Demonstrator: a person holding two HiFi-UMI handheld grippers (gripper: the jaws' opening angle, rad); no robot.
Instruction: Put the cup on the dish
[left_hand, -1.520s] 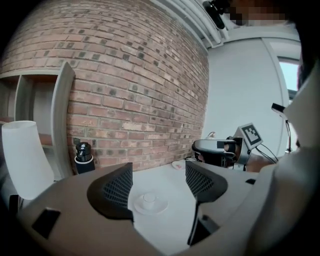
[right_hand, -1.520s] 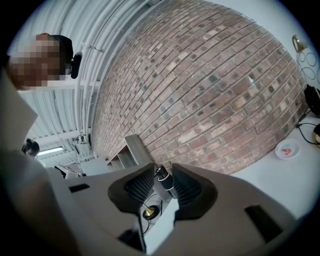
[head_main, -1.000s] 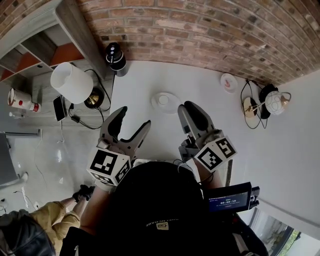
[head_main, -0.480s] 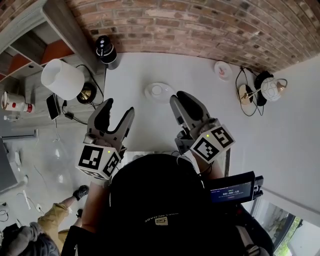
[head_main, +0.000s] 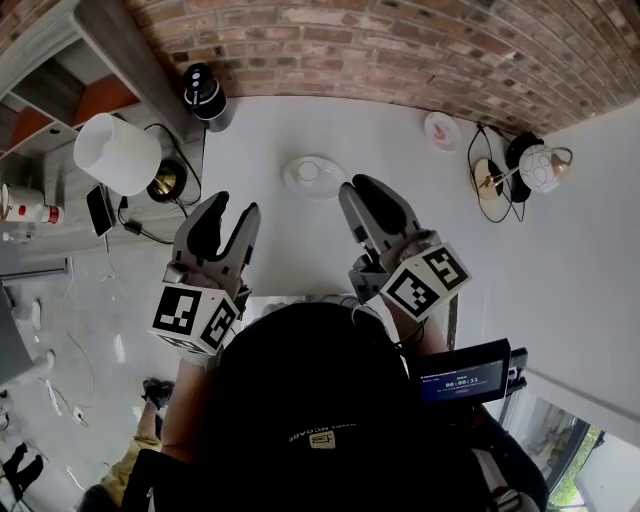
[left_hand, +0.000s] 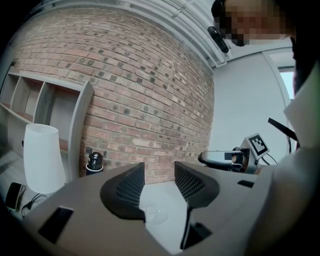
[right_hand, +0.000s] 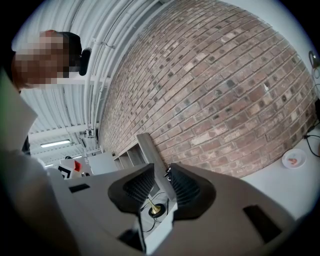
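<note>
A white dish (head_main: 313, 175) lies on the white table (head_main: 280, 130) near the brick wall. A small round white cup (head_main: 319, 171) seems to stand at the dish's middle. In the left gripper view the dish (left_hand: 156, 215) shows low in the gap between the jaws, some way ahead. My left gripper (head_main: 227, 218) hovers to the left of the dish and nearer to me; its jaws are closing and hold nothing. My right gripper (head_main: 365, 195) hangs just right of the dish, its jaws a narrow gap apart with nothing between them.
A small dish with a pink mark (head_main: 441, 130) lies at the back right. Right of it stands a globe lamp (head_main: 540, 166) with cables. A black bottle (head_main: 203, 93) stands at the back left, with a white-shaded lamp (head_main: 115, 153) and a shelf unit (head_main: 60, 70) further left.
The left gripper's jaws have narrowed from wide apart. Both grippers have shifted a little to the left in the head view. The right jaws look unchanged.
</note>
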